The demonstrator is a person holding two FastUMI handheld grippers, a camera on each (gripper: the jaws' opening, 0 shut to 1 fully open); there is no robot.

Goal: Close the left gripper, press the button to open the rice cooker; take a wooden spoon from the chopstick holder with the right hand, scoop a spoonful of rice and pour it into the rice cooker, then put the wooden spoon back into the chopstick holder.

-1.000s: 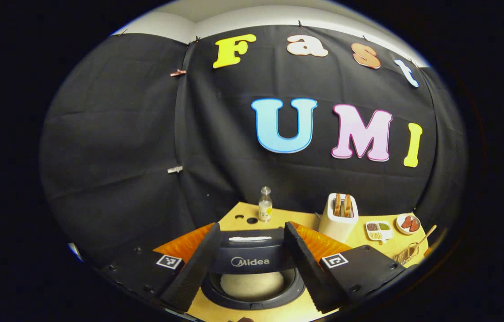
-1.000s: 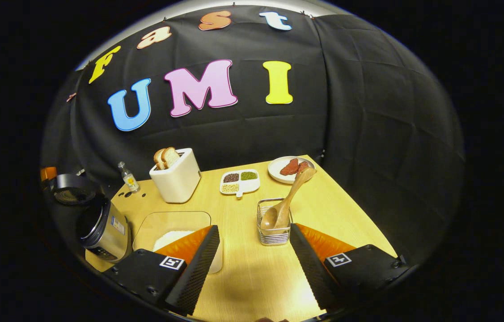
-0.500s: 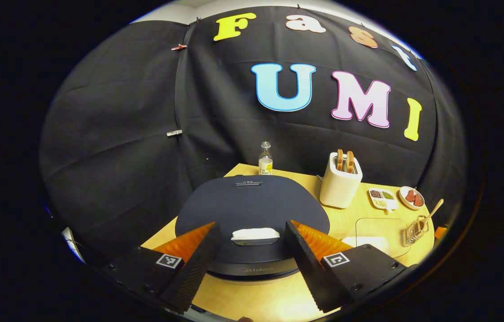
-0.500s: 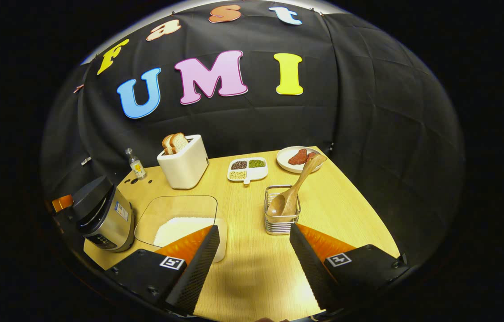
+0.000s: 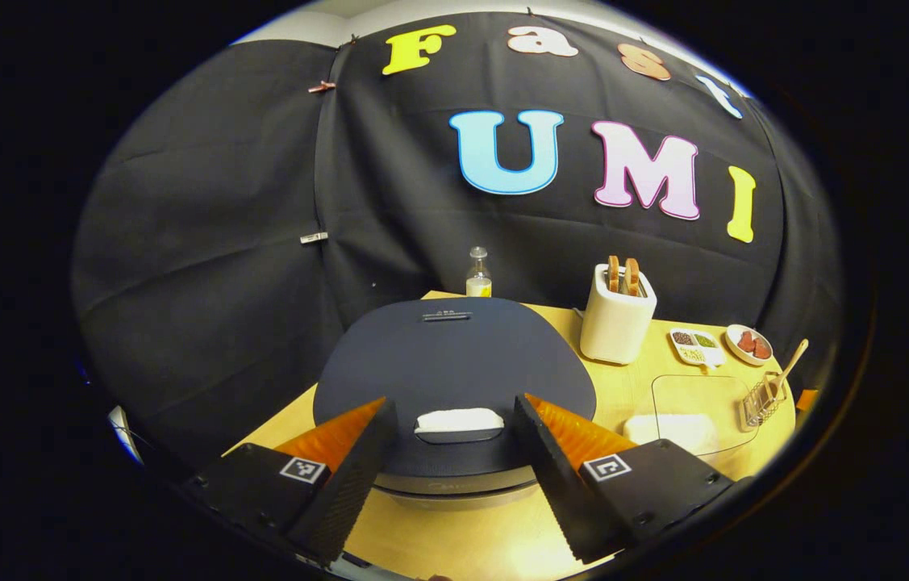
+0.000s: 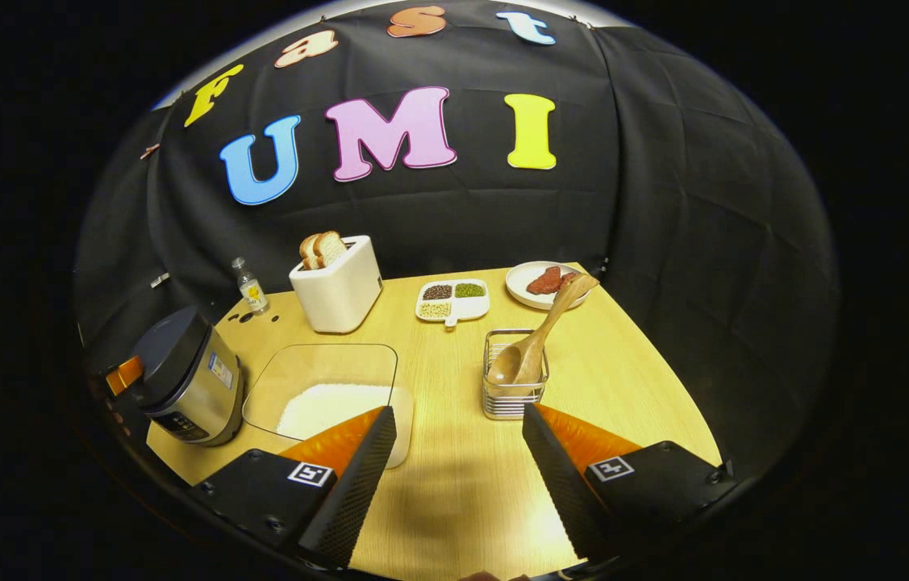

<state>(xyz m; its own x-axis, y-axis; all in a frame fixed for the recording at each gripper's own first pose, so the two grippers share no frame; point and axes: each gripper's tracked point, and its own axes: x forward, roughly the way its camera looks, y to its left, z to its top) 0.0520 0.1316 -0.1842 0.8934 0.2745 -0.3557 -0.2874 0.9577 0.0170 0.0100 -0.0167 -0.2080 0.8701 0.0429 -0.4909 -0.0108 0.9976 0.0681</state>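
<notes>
two grippers are in view, each with its jaws spread wide and nothing between them. in the left gripper view, the left gripper hangs over the front edge of the rice cooker, whose dark lid is down. the pale button on the front of the lid lies between the two fingers; neither finger touches it. the cooker stands at the near left part of the wooden table.

in the right gripper view, the right gripper is held above bare table surface, with the chopstick holder just ahead of it and apart from its fingers. the wooden spoon stands in this wire holder, bowl down, its handle leaning toward the far right. the clear rice container, holding white rice, sits left of the holder, and one finger overlaps its near corner in the view. the rice cooker shows at the far left edge of the table.

behind these items stand a white toaster with bread slices, a small bottle, a divided dish of beans, and a plate at the far right.
</notes>
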